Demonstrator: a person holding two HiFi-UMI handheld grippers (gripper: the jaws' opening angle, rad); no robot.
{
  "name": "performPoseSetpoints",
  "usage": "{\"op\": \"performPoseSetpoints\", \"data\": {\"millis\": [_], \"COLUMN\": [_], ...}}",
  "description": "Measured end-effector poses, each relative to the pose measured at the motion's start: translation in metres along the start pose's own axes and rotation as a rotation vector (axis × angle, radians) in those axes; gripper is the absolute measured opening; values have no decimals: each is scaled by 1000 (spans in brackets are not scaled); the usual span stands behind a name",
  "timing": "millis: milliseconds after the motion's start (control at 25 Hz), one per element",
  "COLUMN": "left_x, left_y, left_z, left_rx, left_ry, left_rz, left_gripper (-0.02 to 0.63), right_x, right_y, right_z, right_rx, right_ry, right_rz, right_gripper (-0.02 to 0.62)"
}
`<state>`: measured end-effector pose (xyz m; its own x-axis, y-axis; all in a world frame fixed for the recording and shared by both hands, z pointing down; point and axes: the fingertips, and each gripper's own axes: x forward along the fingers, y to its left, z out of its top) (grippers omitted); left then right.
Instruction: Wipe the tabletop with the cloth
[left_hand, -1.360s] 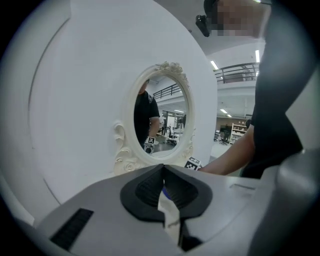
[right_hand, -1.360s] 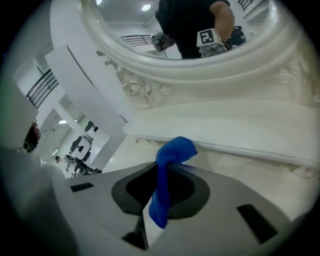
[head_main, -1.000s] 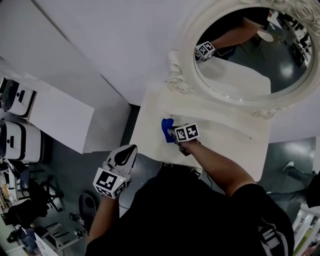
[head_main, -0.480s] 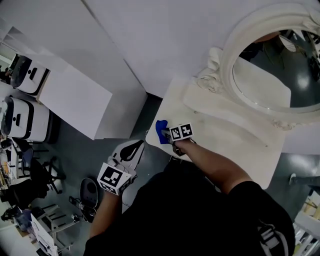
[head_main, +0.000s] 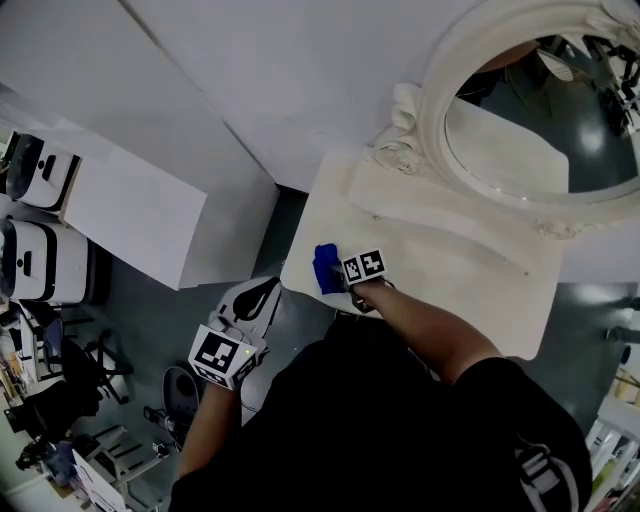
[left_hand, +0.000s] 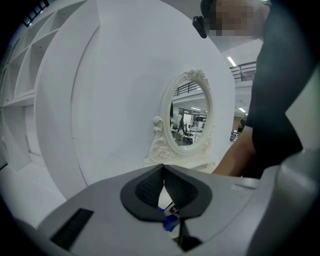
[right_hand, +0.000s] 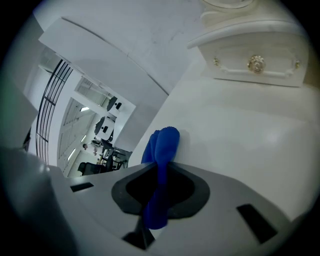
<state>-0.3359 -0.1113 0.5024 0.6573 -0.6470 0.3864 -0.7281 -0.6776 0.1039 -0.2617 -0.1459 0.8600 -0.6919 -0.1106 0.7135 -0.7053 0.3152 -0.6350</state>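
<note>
Right tongs (head_main: 345, 272) clamped on blue cloth (head_main: 326, 268), at tabletop (head_main: 450, 270) edge

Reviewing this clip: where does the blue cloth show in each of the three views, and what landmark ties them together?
Head view: blue cloth at the tabletop's near-left edge, in the right gripper.
Left gripper view: only a small blue patch, low centre, past the left gripper's shut jaws; probably the cloth.
Right gripper view: low centre, clamped between the jaws.
Shared landmark: white mirror stand.
</note>
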Motion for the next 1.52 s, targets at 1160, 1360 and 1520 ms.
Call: {"op": "performPoseSetpoints", "data": {"millis": [1160, 1360, 1520], "left_x": [135, 156, 175], "left_y": [-178, -214, -243], "left_z": [45, 53, 58], "left_rx": [134, 151, 164], "left_ry": [9, 12, 11], "left_rz": [-421, -483, -529], "left_gripper": [11, 11, 11], "right_x": [-218, -267, -309], "right_y": [-187, -223, -254], "right_z": [-146, -180, -210], "right_rx": [213, 283, 318], "right_ry": [-176, -215, -229], "right_rz": [-321, -380, -442], "right_gripper": [38, 38, 38]}}
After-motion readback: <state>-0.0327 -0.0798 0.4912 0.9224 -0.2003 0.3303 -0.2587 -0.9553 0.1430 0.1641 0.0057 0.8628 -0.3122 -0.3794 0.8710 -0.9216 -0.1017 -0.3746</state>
